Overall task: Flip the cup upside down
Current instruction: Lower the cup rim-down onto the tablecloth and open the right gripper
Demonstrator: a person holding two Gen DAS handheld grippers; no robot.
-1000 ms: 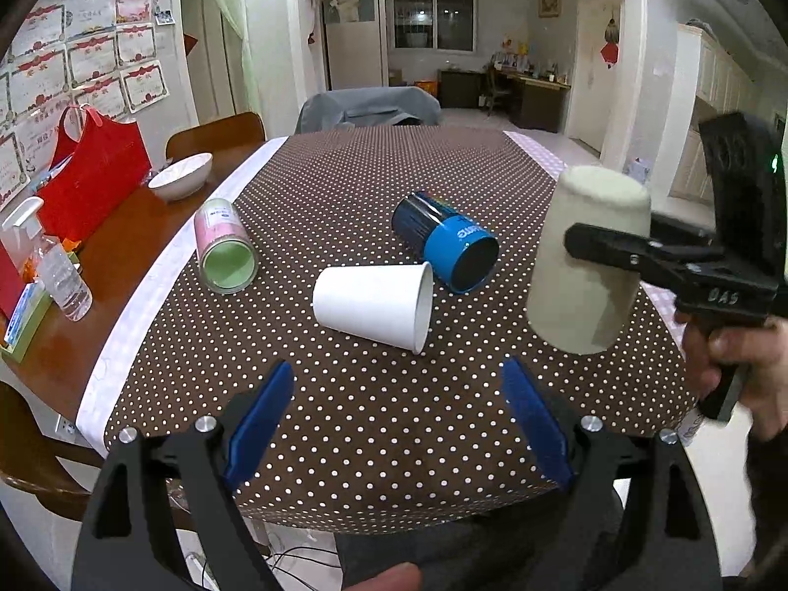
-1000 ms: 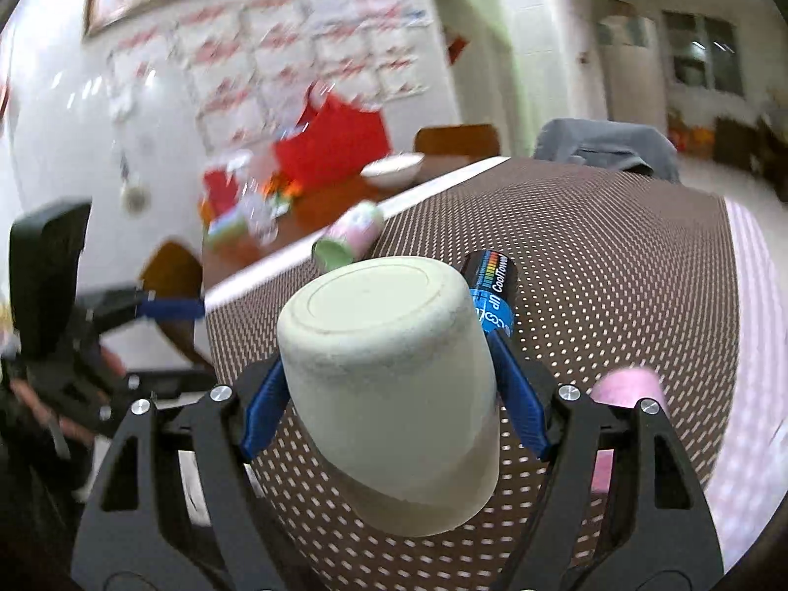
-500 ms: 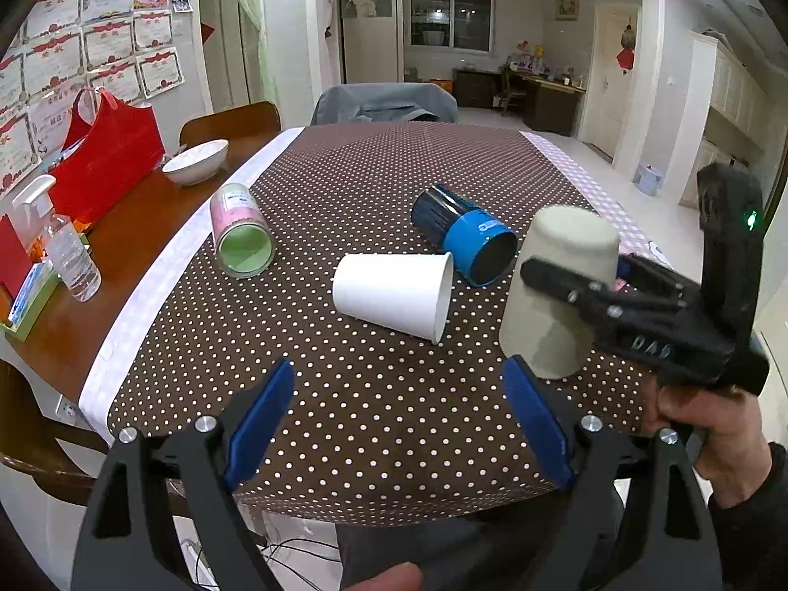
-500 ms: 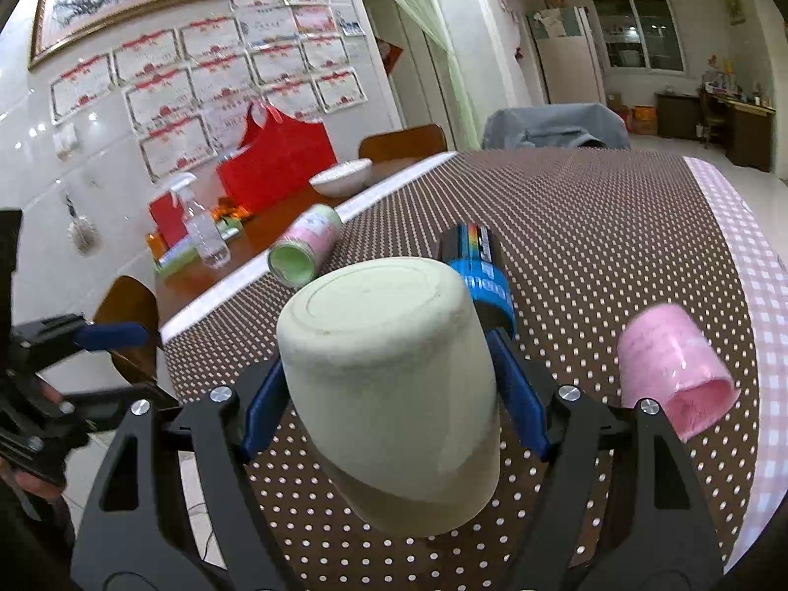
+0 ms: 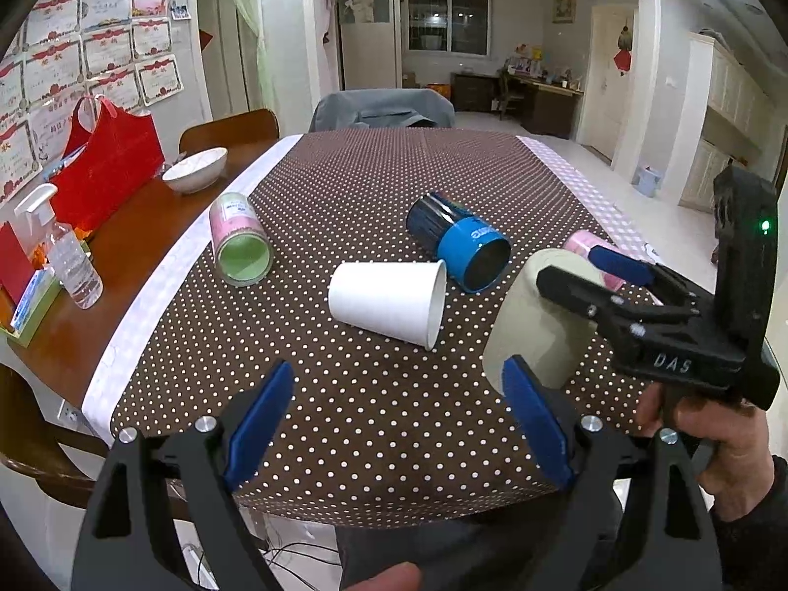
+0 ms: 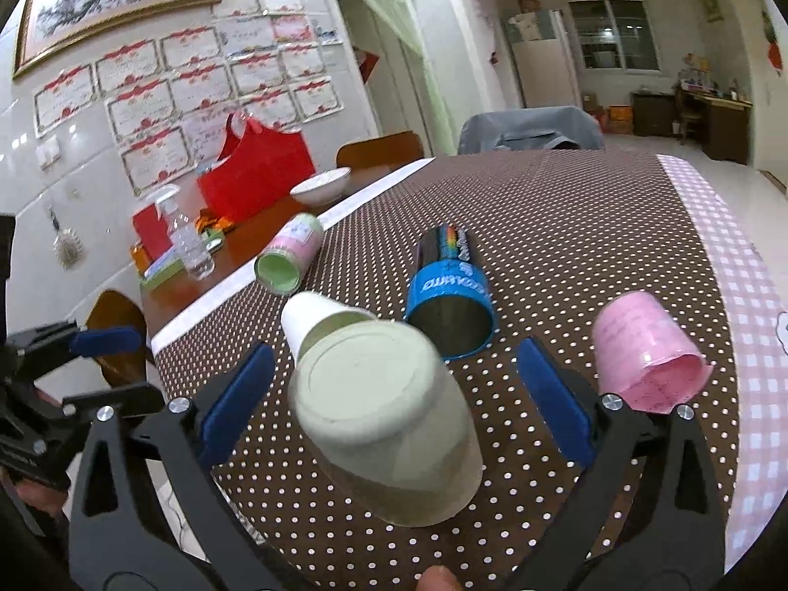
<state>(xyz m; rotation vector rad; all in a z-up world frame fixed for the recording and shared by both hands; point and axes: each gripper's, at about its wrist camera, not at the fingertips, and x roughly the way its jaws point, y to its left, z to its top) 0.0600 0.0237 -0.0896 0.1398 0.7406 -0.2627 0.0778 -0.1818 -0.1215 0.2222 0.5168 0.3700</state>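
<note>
A pale green cup (image 6: 389,423) stands upside down on the dotted tablecloth (image 6: 566,226), base up, between the fingers of my right gripper (image 6: 394,394). The right jaws are spread wide and clear of the cup's sides. In the left wrist view the same cup (image 5: 537,325) sits at the right with the right gripper (image 5: 591,276) around it. My left gripper (image 5: 399,423) is open and empty near the table's front edge. A white paper cup (image 5: 389,300) lies on its side ahead of it.
A blue can-like cup (image 5: 458,246), a pink-and-green cup (image 5: 239,241) and a pink cup (image 6: 645,354) lie on their sides. On the wooden table part at the left stand a white bowl (image 5: 194,170), a red bag (image 5: 106,162) and a spray bottle (image 5: 64,256).
The right gripper lowered the pale green cup to the table and opened its jaws, letting it go. The left gripper stayed open, shifting only slightly.
</note>
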